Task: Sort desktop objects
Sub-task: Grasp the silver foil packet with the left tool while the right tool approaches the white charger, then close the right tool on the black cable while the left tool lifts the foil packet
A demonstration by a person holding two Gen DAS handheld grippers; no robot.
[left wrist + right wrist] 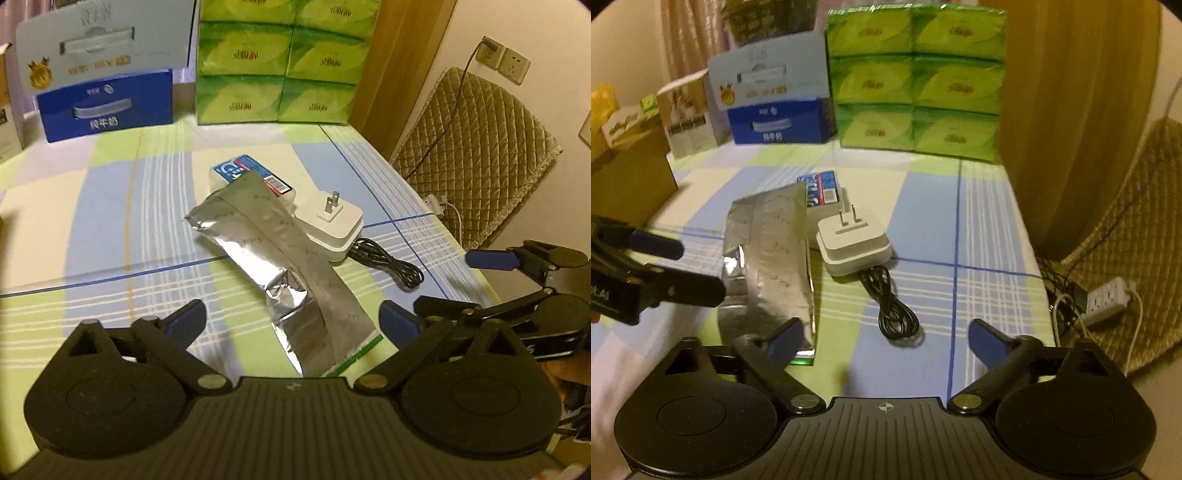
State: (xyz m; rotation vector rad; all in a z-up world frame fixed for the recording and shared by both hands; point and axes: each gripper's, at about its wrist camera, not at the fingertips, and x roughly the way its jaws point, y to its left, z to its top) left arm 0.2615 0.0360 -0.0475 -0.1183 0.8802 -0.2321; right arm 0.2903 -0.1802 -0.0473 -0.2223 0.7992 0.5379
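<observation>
The silver foil pouch lies flat on the checked worktop, and the coming move likely turns on how it lies from the two tools. In the left wrist view its long axis runs from about 11 o'clock, where the far end overlaps a small blue-and-white box, down to about 5 o'clock, where the near end reaches in between the spread fingers of the left tool. That tool is wide open and holds nothing; the pouch's near edge lies close in front of it at 12 o'clock.

The right tool is likewise spread open and empty. In its own view the pouch lies off to 10 o'clock, its near corner beside the tool's left finger, while the coiled black cable lies almost straight ahead at 12 o'clock and the white plug adapter beyond it, prongs up, touching or nearly touching the pouch's right edge.

So the left tool is the nearer to the pouch and roughly lined up with its length; the right is better placed for the adapter and cable. A grasp across the pouch's narrow width looks easier than along its length.
</observation>
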